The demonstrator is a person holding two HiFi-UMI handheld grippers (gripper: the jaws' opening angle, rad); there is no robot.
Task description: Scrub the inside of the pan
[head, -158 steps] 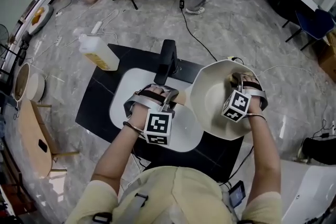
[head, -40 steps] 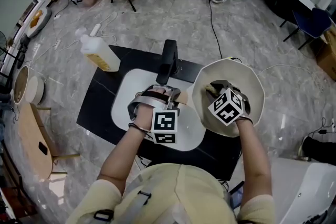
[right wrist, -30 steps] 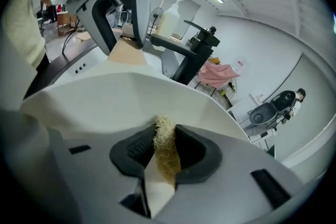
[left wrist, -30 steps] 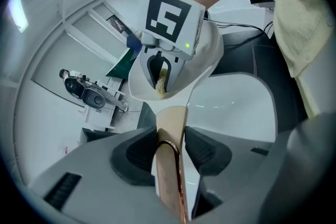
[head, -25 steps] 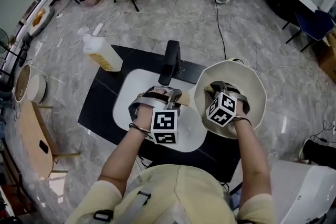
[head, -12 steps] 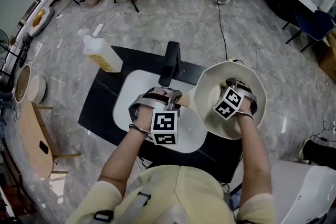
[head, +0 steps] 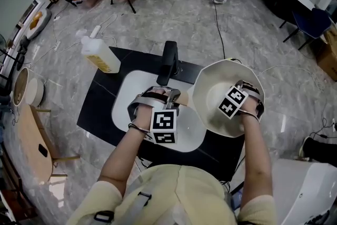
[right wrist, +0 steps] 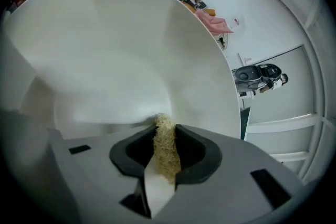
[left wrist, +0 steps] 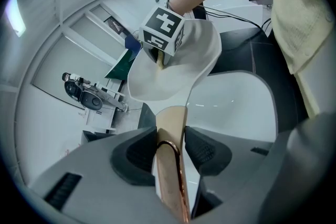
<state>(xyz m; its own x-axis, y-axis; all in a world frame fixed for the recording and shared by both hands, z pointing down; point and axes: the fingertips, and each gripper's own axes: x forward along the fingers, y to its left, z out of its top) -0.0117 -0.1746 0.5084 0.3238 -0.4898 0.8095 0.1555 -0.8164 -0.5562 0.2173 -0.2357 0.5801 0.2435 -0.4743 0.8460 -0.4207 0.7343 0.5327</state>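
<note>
A cream pan [head: 216, 89] hangs tilted over the right edge of the sink. Its tan handle with a copper loop [left wrist: 170, 128] lies between the pads of my left gripper [left wrist: 170, 147], which is shut on it; in the head view that left gripper [head: 167, 95] is above the basin. My right gripper [head: 251, 93] is inside the pan, toward its right wall. It is shut on a straw-coloured scrub pad [right wrist: 165, 147], whose tip touches the pan's inner surface [right wrist: 115, 50]. The right gripper's marker cube [left wrist: 163, 31] also shows in the left gripper view, in front of the pan [left wrist: 194, 60].
A white sink basin [head: 131, 95] is set in a black counter [head: 97, 105], with a black faucet [head: 169, 60] behind it. A soap bottle [head: 100, 54] stands at the counter's far left corner. A wooden stool [head: 37, 139] is at the left; cables lie on the floor.
My right gripper has swept with the scrub pad from the pan's left-middle across to its right side. The left gripper and the pan handle have stayed in place.
</note>
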